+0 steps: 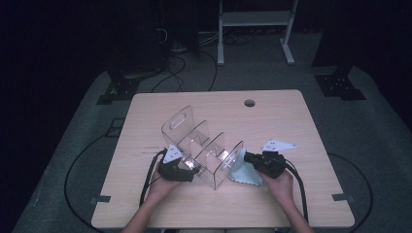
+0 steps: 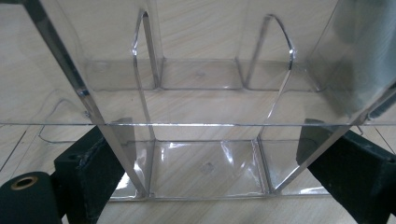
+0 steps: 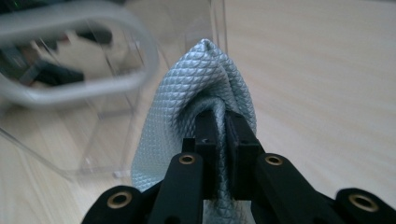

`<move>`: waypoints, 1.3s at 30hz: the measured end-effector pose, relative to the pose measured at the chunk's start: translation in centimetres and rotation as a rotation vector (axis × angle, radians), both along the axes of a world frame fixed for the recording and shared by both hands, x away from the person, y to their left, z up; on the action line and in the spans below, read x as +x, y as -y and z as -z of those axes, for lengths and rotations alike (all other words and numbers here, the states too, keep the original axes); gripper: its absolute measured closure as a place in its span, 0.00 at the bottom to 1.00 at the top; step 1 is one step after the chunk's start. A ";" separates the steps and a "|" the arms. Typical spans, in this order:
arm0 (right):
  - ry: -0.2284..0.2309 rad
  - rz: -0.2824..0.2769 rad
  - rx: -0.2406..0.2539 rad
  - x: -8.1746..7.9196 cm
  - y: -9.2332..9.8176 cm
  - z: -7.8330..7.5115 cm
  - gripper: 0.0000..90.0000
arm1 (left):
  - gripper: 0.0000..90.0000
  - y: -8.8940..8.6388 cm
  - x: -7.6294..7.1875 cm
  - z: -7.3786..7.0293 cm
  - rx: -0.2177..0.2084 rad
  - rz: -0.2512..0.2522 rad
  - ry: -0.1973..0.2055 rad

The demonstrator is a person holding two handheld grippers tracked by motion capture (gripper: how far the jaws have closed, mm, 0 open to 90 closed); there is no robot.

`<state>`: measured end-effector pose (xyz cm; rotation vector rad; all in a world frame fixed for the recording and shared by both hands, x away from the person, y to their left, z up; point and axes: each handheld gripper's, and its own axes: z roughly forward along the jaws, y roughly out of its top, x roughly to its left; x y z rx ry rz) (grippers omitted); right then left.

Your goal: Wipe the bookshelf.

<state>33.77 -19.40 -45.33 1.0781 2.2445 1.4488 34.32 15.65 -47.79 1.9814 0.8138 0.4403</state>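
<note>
**Cloth pressed to clear organizer**

The left gripper [image 1: 187,171] clasped the clear acrylic organizer [image 1: 204,148] by its near end, jaws spread wide against both side walls. The right gripper [image 3: 223,133] was clamped tight on a pale blue cloth [image 3: 205,88], held against the organizer's right end on the tabletop [image 1: 291,121].

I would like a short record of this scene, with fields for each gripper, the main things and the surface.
left gripper: fingers wide, one on each side of the clear organizer's end
right gripper: shut on the cloth
organizer: clear plastic, several compartments, lying on the table
cloth: pale blue, textured, pressed against the organizer's wall
table: light wood, with a round hole near the far edge
</note>
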 end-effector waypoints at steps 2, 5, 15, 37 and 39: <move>0.019 -0.011 0.029 -0.4 -0.2 -0.9 0.94 | 0.09 0.0 0.0 0.0 -0.001 -0.003 0.000; 0.059 -0.044 0.002 -1.4 -1.3 -1.7 0.94 | 0.09 0.0 0.0 0.0 0.000 0.000 0.000; 0.042 0.012 0.047 -0.4 0.1 -2.0 0.94 | 0.09 0.1 0.0 0.0 -0.001 0.002 0.004; 0.109 -0.038 0.055 -1.6 -0.7 -4.0 0.94 | 0.09 0.3 -0.1 0.0 0.006 0.000 0.007; 0.125 -0.046 0.032 -1.9 -1.2 -4.1 0.94 | 0.09 0.3 -0.1 0.0 0.004 -0.001 0.007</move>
